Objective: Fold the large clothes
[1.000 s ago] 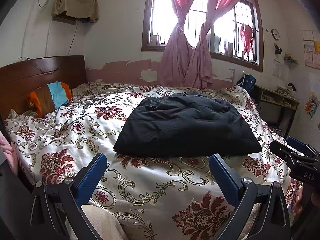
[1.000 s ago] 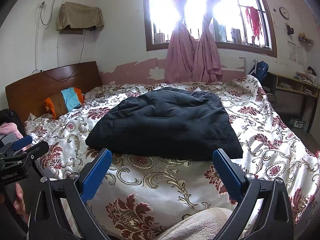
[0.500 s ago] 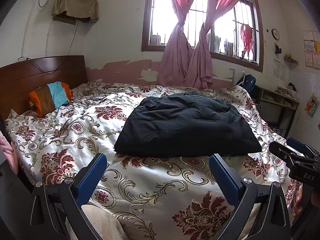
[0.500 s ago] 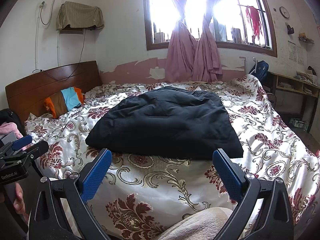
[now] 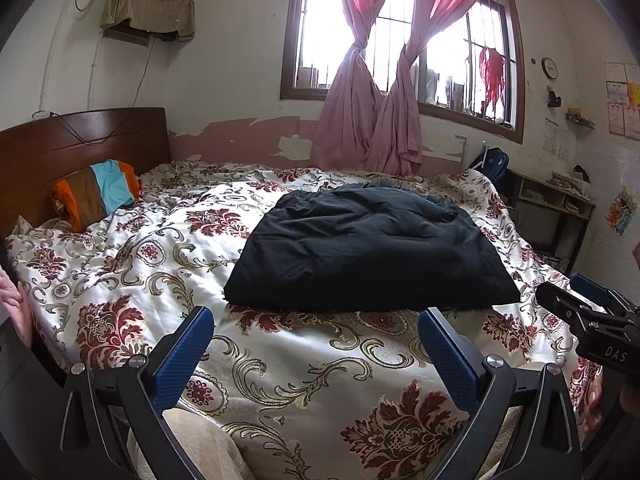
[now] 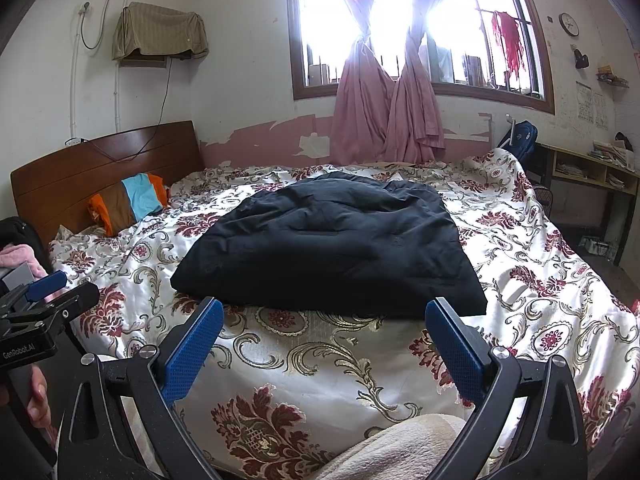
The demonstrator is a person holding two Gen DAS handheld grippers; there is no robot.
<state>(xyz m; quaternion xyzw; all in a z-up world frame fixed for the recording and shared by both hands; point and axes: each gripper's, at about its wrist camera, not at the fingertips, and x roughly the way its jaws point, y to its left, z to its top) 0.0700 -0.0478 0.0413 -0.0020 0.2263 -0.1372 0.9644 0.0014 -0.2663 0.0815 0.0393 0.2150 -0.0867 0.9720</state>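
A dark navy garment [image 5: 368, 248] [image 6: 328, 248] lies folded into a thick rectangle in the middle of the bed, on a floral bedspread [image 5: 160, 264] [image 6: 540, 288]. My left gripper [image 5: 316, 344] hovers open over the near edge of the bed, short of the garment, nothing between its blue pads. My right gripper [image 6: 324, 340] is likewise open and empty, just in front of the garment's near edge. Each gripper shows at the side of the other's view: the right gripper [image 5: 588, 320] and the left gripper [image 6: 40, 304].
A striped pillow [image 5: 96, 192] leans on the wooden headboard [image 5: 80, 140] at the left. A cream blanket [image 6: 400, 448] bunches at the near edge. A desk with shelves [image 6: 588, 172] stands right, beyond a window with pink curtains [image 5: 372, 120].
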